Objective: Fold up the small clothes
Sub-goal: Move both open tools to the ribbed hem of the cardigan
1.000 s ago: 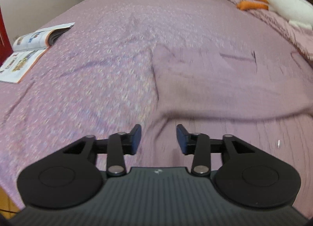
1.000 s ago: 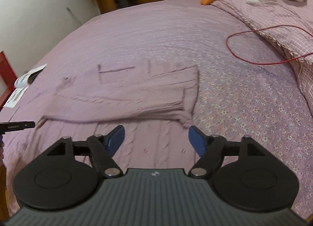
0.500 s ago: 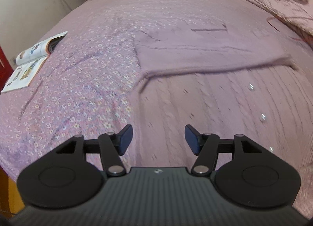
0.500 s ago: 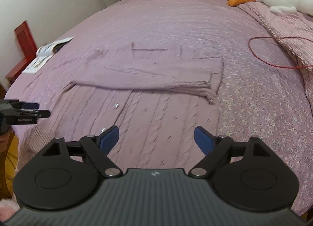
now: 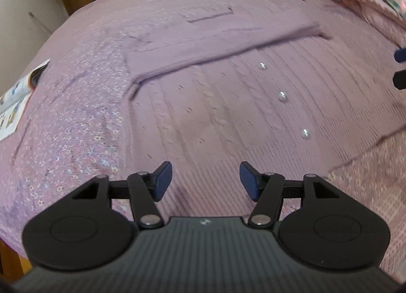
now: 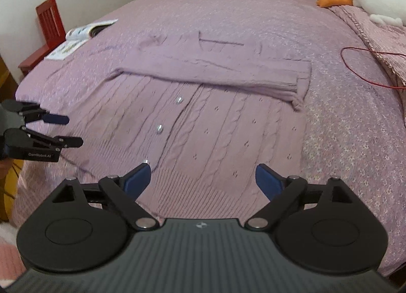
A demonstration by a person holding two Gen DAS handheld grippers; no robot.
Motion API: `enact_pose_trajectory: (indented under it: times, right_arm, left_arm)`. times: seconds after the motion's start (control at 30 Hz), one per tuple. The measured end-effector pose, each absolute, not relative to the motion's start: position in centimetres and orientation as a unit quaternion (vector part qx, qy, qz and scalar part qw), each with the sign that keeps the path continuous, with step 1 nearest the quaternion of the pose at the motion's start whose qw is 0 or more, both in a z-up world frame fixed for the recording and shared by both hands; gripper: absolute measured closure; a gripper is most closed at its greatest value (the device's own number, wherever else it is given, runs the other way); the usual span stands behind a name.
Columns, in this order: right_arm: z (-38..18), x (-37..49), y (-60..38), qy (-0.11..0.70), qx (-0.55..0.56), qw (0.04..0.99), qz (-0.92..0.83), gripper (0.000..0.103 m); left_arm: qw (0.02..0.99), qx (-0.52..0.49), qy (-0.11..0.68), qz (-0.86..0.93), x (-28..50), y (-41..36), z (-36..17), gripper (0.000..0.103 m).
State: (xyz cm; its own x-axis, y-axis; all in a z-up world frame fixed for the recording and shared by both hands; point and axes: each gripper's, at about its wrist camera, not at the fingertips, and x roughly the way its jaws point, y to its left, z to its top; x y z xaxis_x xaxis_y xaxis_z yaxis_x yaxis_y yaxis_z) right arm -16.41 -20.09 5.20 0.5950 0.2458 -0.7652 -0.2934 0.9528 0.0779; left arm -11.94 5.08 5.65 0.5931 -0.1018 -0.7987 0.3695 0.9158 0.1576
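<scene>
A mauve cable-knit cardigan (image 6: 215, 120) with silver buttons lies flat on the bed, its sleeves folded across the chest. It also shows in the left wrist view (image 5: 228, 105). My left gripper (image 5: 205, 181) is open and empty, just above the cardigan's lower hem near its left side. It also shows in the right wrist view (image 6: 61, 130) at the left edge. My right gripper (image 6: 203, 181) is open wide and empty over the hem at the middle. Its fingertips (image 5: 401, 55) peek in at the right edge of the left wrist view.
The bed has a purple floral cover (image 6: 355, 120). An open magazine (image 6: 78, 39) lies at the bed's left edge by a red chair (image 6: 49, 23). A red cable (image 6: 365, 64) and a white plush duck (image 6: 373, 6) lie at the right.
Both grippers have pulled back toward the cardigan's hem and opened wider. The left view has swung right, so that the buttons show.
</scene>
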Motion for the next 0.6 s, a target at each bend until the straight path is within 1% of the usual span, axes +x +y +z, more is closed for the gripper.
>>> enact_pose_trajectory:
  times: [0.2, 0.4, 0.47, 0.53, 0.6]
  right_arm:
    - [2.3, -16.7, -19.1, 0.446, -0.049, 0.880, 0.155, 0.009]
    - [-1.0, -16.6, -18.0, 0.467, -0.095, 0.866, 0.151, 0.009]
    - [-1.8, -16.8, -17.8, 0.473, -0.097, 0.862, 0.158, 0.008]
    - [-2.5, -16.8, -17.7, 0.477, -0.094, 0.858, 0.165, 0.007]
    - [-3.2, -16.8, -17.6, 0.482, -0.093, 0.855, 0.169, 0.004]
  left_arm:
    - [0.860, 0.208, 0.440, -0.156, -13.0, 3.8, 3.6, 0.042]
    - [0.833, 0.294, 0.437, -0.171, -14.1, 2.7, 1.5, 0.043]
    - [0.820, 0.325, 0.435, -0.178, -14.4, 2.1, 0.8, 0.040]
    - [0.808, 0.355, 0.434, -0.181, -14.5, 1.6, 0.1, 0.040]
    - [0.799, 0.379, 0.429, -0.182, -14.6, 1.1, -0.7, 0.040]
